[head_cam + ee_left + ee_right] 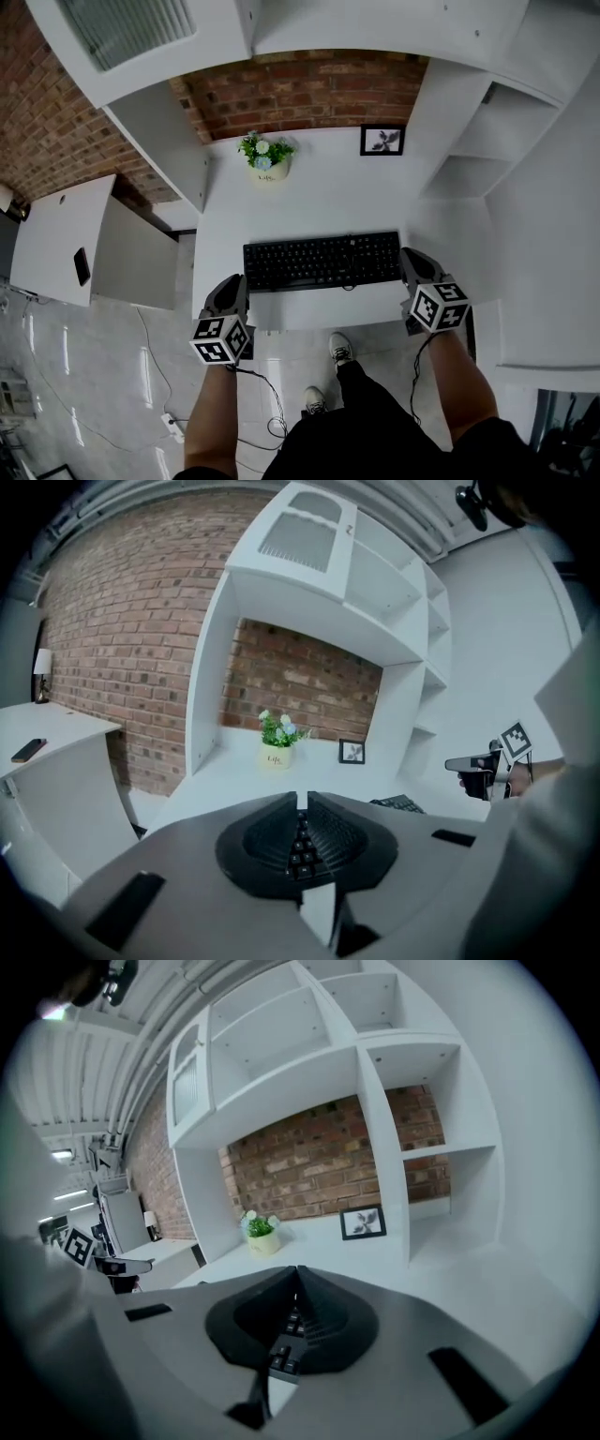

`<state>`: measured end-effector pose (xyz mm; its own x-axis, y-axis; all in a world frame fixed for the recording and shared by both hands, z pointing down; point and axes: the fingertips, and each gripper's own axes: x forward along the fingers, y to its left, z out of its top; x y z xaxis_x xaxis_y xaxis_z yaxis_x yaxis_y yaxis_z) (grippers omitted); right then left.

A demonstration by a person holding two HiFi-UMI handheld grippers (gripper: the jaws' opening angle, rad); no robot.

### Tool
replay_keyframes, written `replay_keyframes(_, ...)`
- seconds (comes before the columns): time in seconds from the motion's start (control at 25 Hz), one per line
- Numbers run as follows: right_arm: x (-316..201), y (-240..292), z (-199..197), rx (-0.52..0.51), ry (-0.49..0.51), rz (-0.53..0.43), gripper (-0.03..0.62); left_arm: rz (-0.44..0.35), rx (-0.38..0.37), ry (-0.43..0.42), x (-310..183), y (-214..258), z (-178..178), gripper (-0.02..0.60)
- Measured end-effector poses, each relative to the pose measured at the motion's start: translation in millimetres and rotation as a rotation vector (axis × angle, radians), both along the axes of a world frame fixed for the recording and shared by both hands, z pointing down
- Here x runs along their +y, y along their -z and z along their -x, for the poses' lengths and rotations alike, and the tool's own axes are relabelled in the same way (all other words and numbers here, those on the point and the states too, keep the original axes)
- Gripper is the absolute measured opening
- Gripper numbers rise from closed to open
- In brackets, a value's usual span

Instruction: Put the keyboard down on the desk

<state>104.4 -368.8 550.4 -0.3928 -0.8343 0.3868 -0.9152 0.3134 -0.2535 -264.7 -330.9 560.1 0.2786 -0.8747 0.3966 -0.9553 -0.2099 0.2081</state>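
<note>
A black keyboard hangs level over the front part of the white desk, held by its two short ends. My left gripper is shut on its left end, and my right gripper on its right end. In the left gripper view the jaws stand almost together with a strip of black keys pinched between them. The right gripper view shows the same: its jaws clamp the keyboard's edge. I cannot tell whether the keyboard touches the desk.
A small flower pot and a framed picture stand at the back of the desk against the brick wall. White shelves flank the desk. A low white table with a dark phone is at the left. Cables and a power strip lie on the floor.
</note>
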Motion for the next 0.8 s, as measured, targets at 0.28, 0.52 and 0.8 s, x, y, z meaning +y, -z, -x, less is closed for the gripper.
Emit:
replay_keyframes(0.28,59.9,64.5,33.3,-0.025,0.046,-0.109,0.018,-0.109,0.012,-0.088,52.5,60.8,-14.2,0.018)
replay_keyframes(0.52,116.2,105.6,58.0,-0.034,0.074,-0.183,0.018,-0.177,0.038,-0.135,102.1,105.7,-23.8,0.018)
replay_keyframes(0.8,182.0,130.1,76.7,-0.017,0.083,-0.225,0.018,-0.214,0.054,-0.194,157.6,125.9,-34.2,0.018)
